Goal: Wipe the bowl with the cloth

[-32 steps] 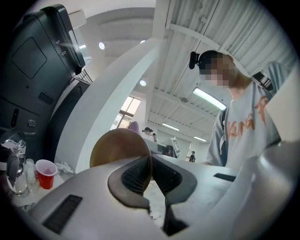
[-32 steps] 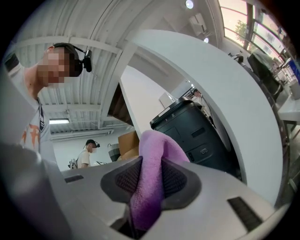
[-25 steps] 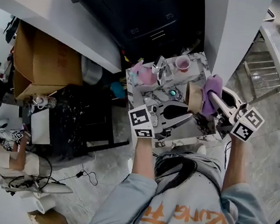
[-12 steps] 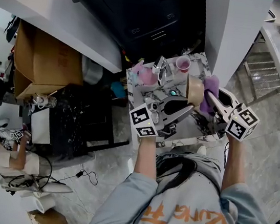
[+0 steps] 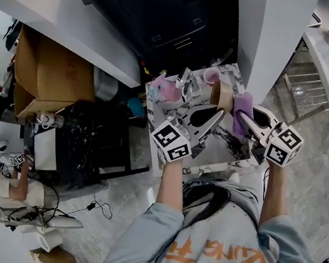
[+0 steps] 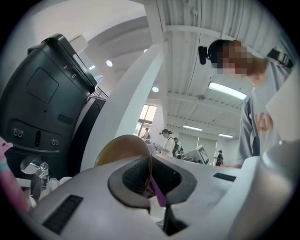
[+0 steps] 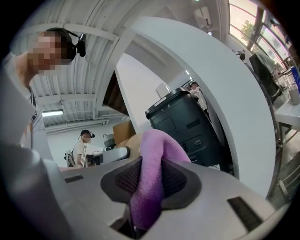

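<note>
Grey moulded plastic forms the left gripper [image 5: 215,114], long and tapered, with a white cube of black square markers at its rear. Its black ribbed rubber pads [image 6: 133,173] are clamped on the thin rim of an amber-brown, smooth, round bowl [image 5: 222,94], which stands on edge at 12 o'clock from the fingertips and above the table. In the left gripper view the rim runs straight down between the jaws, and a purple sliver shows just behind it.

At 3 o'clock from the bowl, and touching the face that it turns that way, is a soft, fuzzy purple cloth [image 5: 241,110], bunched into a thick fold. The right gripper [image 5: 242,116], of the same grey plastic and bearing its own marker cube, has its jaws pinched tight on that fold. The cloth bulges out ahead of the pads towards the bowl.

A small black-and-white marbled tabletop [image 5: 225,151] lies beneath both tools. From 9 to 11 o'clock of the bowl it is crowded: a pink soft lump [image 5: 167,89], shiny metal pieces, a pink cup [image 5: 210,75]. A white pillar [image 5: 265,45] stands close at 12 to 1 o'clock. Bare tabletop lies at 6 o'clock, and grey tiled floor [image 5: 321,180] opens past the table's edge at 3 o'clock.
</note>
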